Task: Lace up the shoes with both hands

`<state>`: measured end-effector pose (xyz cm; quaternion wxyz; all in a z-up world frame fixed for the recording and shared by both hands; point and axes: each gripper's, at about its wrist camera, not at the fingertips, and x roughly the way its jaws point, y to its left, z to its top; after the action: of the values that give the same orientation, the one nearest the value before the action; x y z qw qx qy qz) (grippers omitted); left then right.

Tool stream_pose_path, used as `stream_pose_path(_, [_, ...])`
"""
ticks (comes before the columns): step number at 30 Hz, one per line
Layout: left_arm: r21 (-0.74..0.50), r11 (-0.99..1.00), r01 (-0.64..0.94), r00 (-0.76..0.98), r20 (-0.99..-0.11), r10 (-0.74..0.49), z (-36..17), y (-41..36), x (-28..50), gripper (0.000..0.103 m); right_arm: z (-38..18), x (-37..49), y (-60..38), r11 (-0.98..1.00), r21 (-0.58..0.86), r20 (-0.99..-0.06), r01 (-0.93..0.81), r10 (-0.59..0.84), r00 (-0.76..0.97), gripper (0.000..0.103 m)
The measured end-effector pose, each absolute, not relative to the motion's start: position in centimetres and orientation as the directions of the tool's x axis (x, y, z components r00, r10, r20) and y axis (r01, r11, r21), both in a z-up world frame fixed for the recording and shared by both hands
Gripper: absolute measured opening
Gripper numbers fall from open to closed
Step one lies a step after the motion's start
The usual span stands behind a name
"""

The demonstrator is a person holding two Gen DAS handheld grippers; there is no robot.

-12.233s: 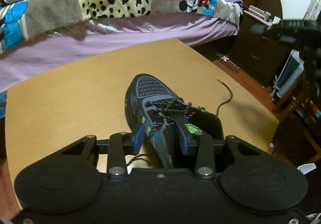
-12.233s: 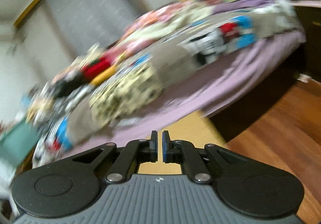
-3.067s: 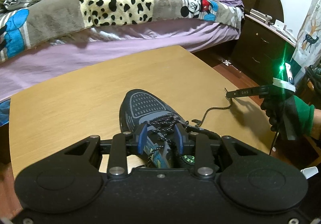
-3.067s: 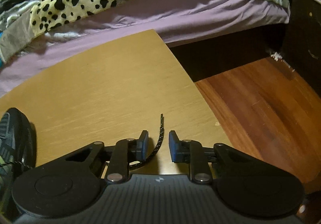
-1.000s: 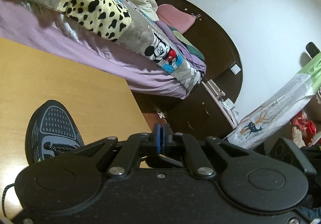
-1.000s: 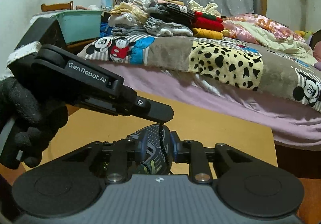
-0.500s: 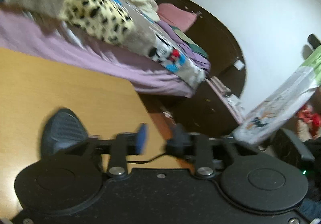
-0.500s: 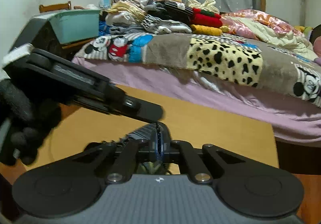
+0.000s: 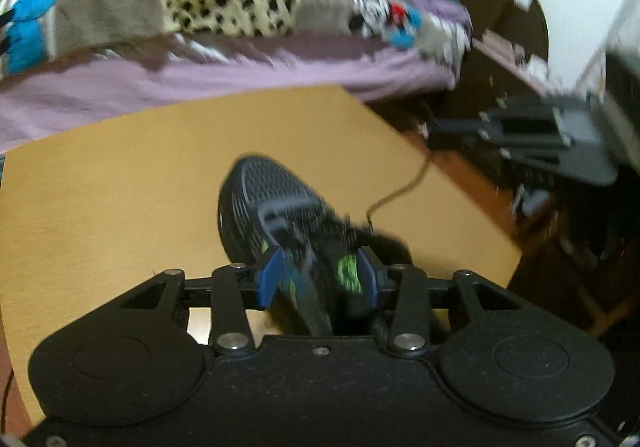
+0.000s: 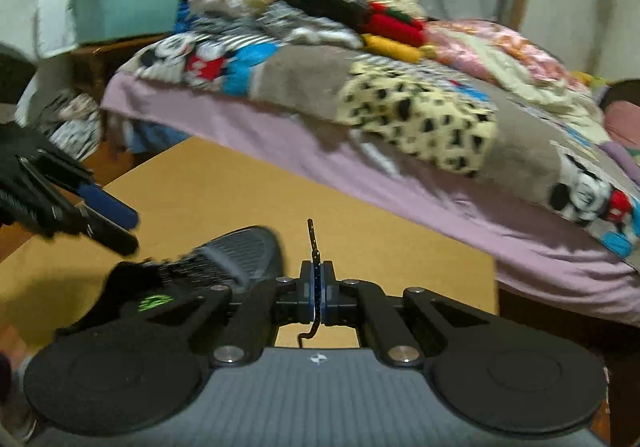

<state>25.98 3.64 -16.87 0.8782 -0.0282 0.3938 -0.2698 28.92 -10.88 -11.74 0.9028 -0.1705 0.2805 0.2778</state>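
A dark grey mesh shoe (image 9: 264, 195) with a green logo lies on the wooden table (image 9: 120, 187), toe towards the bed. My left gripper (image 9: 316, 275) is open, and its blue pads frame the shoe's collar in the blurred left wrist view. From the right wrist view the left gripper (image 10: 131, 233) hovers just above the heel end of the shoe (image 10: 236, 255), apart from it. My right gripper (image 10: 316, 287) is shut on the black lace (image 10: 311, 235), whose stiff tip sticks up past the pads. The lace (image 9: 400, 189) slopes from the shoe up to the right gripper (image 9: 432, 127).
A bed (image 9: 240, 59) with a purple sheet and a patchwork blanket runs along the table's far side, with folded clothes (image 10: 320, 19) stacked on it. A dark wooden cabinet (image 9: 500, 87) and bare floor lie past the table's right edge. A teal box (image 10: 124, 11) stands at the back left.
My right gripper has shut on the lace. My left gripper has let go of the lace tip, opened, rolled and swung back down over the shoe's collar.
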Motion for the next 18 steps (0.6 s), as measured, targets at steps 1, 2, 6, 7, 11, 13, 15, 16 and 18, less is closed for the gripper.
stream_pose_path(1, [-0.257,0.851,0.458,0.537,-0.683,-0.495,-17.0,3.5,25.9,0.038,-11.9,28.9,-10.3,0.777,-0.151,-0.608,-0.612,0.415,0.677,0.005])
stream_pose_path(2, [-0.252,0.850,0.463,0.529,-0.690,-0.493,-17.1,3.4,25.8,0.037,-12.0,28.8,-9.8,0.767,-0.151,-0.614,-0.624,0.422,0.666,0.005])
stream_pose_path(6, [-0.238,0.850,0.470,0.508,-0.715,-0.480,-17.6,3.3,25.7,0.034,-12.5,28.6,-8.0,0.730,-0.144,-0.641,-0.668,0.446,0.625,0.005])
stream_pose_path(7, [-0.236,0.852,0.467,0.505,-0.720,-0.476,-17.7,3.3,25.6,0.033,-12.6,28.5,-7.7,0.723,-0.142,-0.645,-0.676,0.450,0.617,0.005])
stream_pose_path(11, [-0.231,0.853,0.469,0.499,-0.728,-0.471,-18.1,3.3,25.5,0.017,-12.9,28.3,-6.6,0.707,-0.141,-0.658,-0.693,0.457,0.599,0.005])
stream_pose_path(13, [-0.229,0.853,0.468,0.504,-0.724,-0.471,-18.1,3.5,25.6,0.015,-12.9,28.2,-6.2,0.703,-0.140,-0.658,-0.697,0.460,0.596,0.005])
stream_pose_path(15, [-0.224,0.856,0.465,0.512,-0.721,-0.467,-18.1,3.8,25.6,0.013,-12.8,28.1,-6.0,0.701,-0.130,-0.658,-0.702,0.468,0.590,0.005])
stream_pose_path(16, [-0.237,0.860,0.452,0.516,-0.717,-0.468,-18.1,4.1,25.7,0.012,-12.9,28.1,-5.8,0.693,-0.126,-0.661,-0.710,0.474,0.581,0.005])
stream_pose_path(18, [-0.282,0.867,0.412,0.520,-0.708,-0.478,-18.3,4.9,25.9,0.010,-13.0,28.0,-5.4,0.676,-0.119,-0.669,-0.727,0.486,0.562,0.005])
